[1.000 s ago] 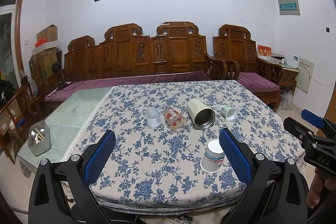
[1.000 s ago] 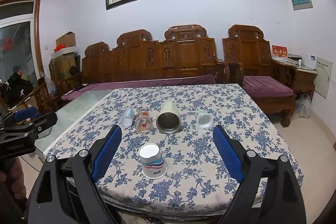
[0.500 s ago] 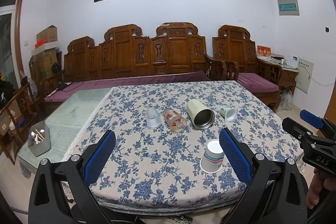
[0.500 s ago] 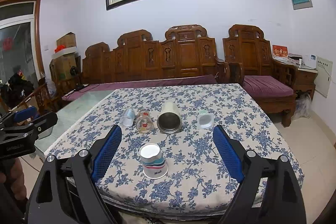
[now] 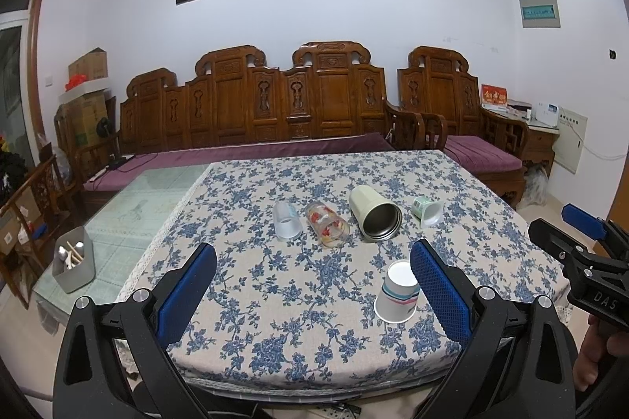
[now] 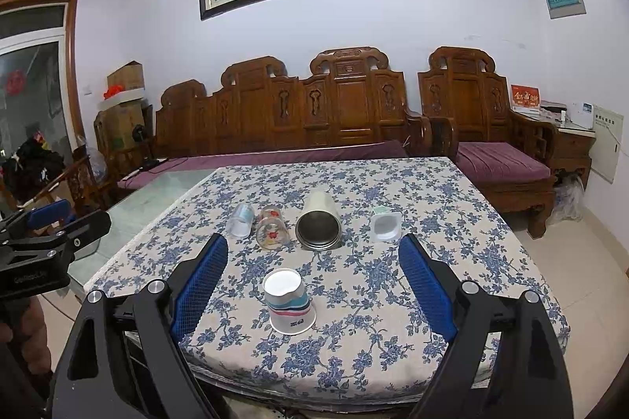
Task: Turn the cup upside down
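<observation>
A striped paper cup stands upside down near the table's front edge; it also shows in the right wrist view. Behind it lie four cups on their sides: a clear plastic cup, a glass with red flowers, a cream metal tumbler and a small green-white cup. My left gripper is open and empty before the table. My right gripper is open and empty, the paper cup between its fingers' line of sight but farther off.
The table carries a blue-flowered cloth, with a glass-topped part at its left. A grey bin with chopsticks stands at the left. Carved wooden benches line the wall behind. The right gripper shows at the left view's right edge.
Both grippers have drifted slightly, so the view shifts a little. The cups have not moved and both grippers stay open.
</observation>
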A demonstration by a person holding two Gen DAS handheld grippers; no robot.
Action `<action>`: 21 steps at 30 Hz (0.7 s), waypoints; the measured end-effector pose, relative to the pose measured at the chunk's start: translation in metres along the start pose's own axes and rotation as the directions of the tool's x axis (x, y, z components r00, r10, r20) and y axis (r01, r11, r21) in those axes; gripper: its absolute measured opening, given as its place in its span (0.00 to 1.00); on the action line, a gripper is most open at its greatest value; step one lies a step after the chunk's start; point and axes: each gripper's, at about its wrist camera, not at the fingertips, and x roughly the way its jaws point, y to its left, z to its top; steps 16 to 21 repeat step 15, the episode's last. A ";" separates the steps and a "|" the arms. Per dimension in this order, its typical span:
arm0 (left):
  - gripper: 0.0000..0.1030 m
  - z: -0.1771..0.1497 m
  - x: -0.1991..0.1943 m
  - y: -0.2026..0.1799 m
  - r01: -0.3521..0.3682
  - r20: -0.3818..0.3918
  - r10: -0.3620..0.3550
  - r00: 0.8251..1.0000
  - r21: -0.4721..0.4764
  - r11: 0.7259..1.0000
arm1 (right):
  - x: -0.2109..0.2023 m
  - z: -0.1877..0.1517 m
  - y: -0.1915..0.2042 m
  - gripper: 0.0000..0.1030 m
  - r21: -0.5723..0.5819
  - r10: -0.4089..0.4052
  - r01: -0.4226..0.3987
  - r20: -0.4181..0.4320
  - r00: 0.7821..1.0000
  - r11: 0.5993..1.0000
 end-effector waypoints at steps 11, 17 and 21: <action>0.92 0.000 0.000 0.000 0.000 0.001 0.000 1.000 -0.002 1.000 | -0.001 0.001 0.002 0.88 -0.004 0.000 0.000 0.002 1.000 1.000; 0.92 0.000 0.000 0.000 0.000 0.002 0.000 1.000 -0.002 1.000 | -0.001 0.001 0.001 0.88 -0.004 -0.002 0.002 0.003 1.000 1.000; 0.92 0.000 0.000 0.000 0.000 0.002 0.000 1.000 -0.002 1.000 | -0.001 0.001 0.001 0.88 -0.004 -0.002 0.002 0.003 1.000 1.000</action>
